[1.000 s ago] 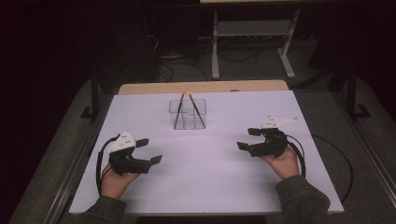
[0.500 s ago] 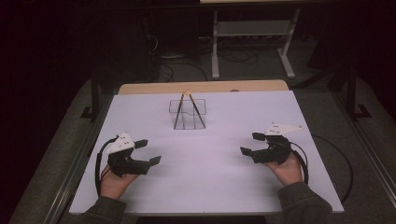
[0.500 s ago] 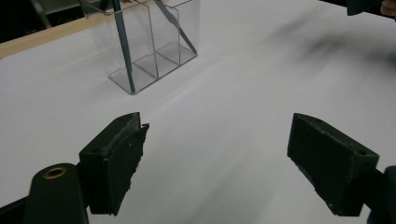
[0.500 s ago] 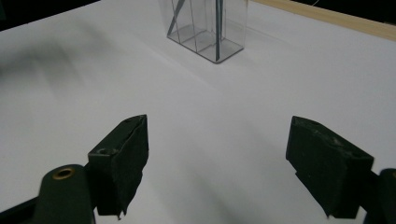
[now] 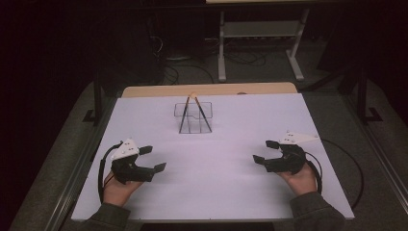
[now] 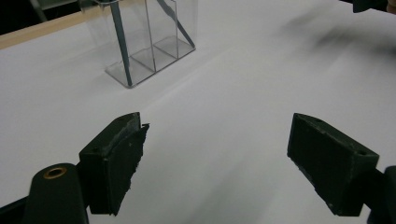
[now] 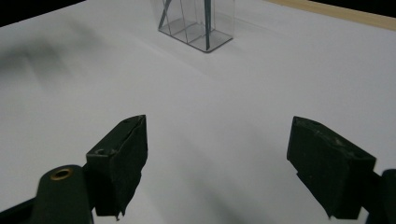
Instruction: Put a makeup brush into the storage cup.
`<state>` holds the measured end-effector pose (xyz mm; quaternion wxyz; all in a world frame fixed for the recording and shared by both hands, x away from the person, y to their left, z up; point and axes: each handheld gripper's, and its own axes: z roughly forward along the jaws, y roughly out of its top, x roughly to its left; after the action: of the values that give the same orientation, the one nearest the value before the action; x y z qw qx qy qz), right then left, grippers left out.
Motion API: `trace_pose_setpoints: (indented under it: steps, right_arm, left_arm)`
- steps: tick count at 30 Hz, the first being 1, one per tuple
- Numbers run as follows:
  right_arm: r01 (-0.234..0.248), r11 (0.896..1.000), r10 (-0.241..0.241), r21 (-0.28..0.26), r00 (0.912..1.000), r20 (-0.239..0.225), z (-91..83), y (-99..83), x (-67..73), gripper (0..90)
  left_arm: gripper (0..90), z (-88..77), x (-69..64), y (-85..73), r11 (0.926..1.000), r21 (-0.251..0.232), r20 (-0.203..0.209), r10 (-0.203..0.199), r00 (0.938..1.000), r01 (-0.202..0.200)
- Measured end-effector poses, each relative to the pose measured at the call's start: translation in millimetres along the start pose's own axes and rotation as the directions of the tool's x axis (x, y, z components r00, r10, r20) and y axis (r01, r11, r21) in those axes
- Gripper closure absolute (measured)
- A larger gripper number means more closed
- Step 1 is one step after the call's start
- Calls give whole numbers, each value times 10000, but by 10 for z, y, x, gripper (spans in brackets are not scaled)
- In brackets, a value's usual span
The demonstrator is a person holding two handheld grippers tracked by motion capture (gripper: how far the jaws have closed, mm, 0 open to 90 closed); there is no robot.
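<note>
High view showed a white bench [image 5: 216,192] running wide and bare from the near edge to a strip of bare wood along the far edge. Near its far middle stood a clear plastic organizer [image 5: 193,118] with several compartments, and two thin pencils [image 5: 206,115] leaned in it, crossing at the top; which compartments they stood in I could not tell. Both grippers lay well apart from it, near the front edge. The left gripper [image 5: 150,159] rested at the near left with its fingers [image 6: 114,161] spread wide and holding nothing. The right gripper [image 5: 264,151] rested at the near right, likewise spread wide and empty, its fingers [image 7: 119,161] aimed toward the organizer. Judging from this, the work with the pencils looked either finished or not begun: both pencils sat in the organizer and neither gripper was near them. Open room was generous between the hands and the organizer; the tighter margins seemed to be the right edge beside the right hand and the front edge under both wrists.
</note>
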<state>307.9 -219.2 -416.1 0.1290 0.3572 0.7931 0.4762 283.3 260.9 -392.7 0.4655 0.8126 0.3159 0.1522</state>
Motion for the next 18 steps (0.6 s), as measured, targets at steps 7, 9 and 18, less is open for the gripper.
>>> trace_pose_setpoints:
  steps: [7,9,18]
  right_arm:
    - [-87,9999,88,-86,9999,118,-47,-40,-4,195]
    - [-103,9999,104,-94,9999,136,-55,-59,-7,194]
    - [-134,9998,136,-123,9997,219,-99,-124,-5,195]
  left_arm:
    - [177,-2,-5,-15,10000,-4,-19,2,10000,-2]
    - [178,-5,-6,-18,10000,-2,-19,-1,10000,1]
    - [177,-15,-3,-43,9999,101,-34,39,10000,-38]
